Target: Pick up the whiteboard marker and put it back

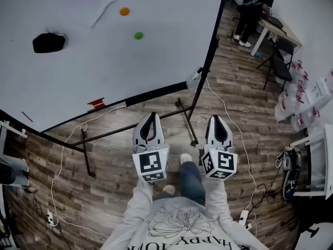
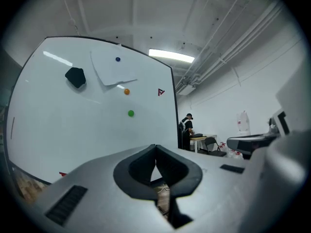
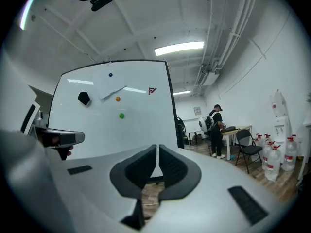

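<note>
A big whiteboard (image 1: 104, 61) on a stand fills the upper left of the head view. A small red object (image 1: 97, 104), perhaps the marker, lies on its bottom ledge; it also shows low on the board as the red object (image 2: 62, 174). On the board are a black eraser (image 1: 49, 42), an orange magnet (image 1: 124, 11) and a green magnet (image 1: 138, 35). My left gripper (image 1: 151, 115) and right gripper (image 1: 217, 119) are held side by side over the floor, short of the board. Both are shut with nothing in them, as the left gripper (image 2: 155, 152) and right gripper (image 3: 158, 149) show close up.
The board's black stand legs (image 1: 186, 120) and white cables (image 1: 62, 160) lie on the wooden floor ahead. A person (image 1: 250, 9) stands at a table at the far right, by a folding chair (image 1: 278, 61) and water bottles (image 1: 302, 98). A power strip (image 1: 243, 217) lies near my feet.
</note>
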Demonstrator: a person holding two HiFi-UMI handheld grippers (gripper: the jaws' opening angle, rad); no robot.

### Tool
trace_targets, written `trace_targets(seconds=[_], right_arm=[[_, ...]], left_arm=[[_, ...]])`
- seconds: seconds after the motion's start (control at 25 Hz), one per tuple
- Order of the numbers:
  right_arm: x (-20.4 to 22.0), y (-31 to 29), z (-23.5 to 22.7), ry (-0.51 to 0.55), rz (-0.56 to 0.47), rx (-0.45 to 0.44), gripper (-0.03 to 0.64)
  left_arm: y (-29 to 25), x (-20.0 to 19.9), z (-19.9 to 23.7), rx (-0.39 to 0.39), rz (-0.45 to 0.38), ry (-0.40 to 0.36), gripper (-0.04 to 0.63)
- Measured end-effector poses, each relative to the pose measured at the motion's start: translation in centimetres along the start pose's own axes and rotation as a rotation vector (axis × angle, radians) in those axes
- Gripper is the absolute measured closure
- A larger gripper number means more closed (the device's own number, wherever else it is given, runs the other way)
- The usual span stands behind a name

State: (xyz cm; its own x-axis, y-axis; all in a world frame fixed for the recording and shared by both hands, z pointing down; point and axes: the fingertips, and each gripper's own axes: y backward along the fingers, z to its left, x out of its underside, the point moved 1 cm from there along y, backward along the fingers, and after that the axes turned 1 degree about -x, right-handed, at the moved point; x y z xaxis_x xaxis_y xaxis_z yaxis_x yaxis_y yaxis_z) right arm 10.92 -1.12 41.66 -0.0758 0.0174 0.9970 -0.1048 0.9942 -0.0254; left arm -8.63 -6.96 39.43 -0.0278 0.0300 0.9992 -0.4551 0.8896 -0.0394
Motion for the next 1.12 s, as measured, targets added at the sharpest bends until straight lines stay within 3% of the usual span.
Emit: trace_targets(seconds=[0.24,0.68,1.12], right_arm=[[0.0,-7.9,-4.3,0.001,0.0,-0.06,0.607],[0.6,-21.9,-10.1,-0.023,0.072,-0.216,0.506],[5.2,-28.4,-11.0,-0.068,0.177,-0.278,0.469]], left_arm=[[-7.7,0.3,-1.1,-0.061,-0.001,0.016,0.589],[-19.9,0.3,-3.7,-0.167,0.037,0.021,0.589],[-24.7,3.5,-2.8,-0.227,0.12,0.032,0.589]])
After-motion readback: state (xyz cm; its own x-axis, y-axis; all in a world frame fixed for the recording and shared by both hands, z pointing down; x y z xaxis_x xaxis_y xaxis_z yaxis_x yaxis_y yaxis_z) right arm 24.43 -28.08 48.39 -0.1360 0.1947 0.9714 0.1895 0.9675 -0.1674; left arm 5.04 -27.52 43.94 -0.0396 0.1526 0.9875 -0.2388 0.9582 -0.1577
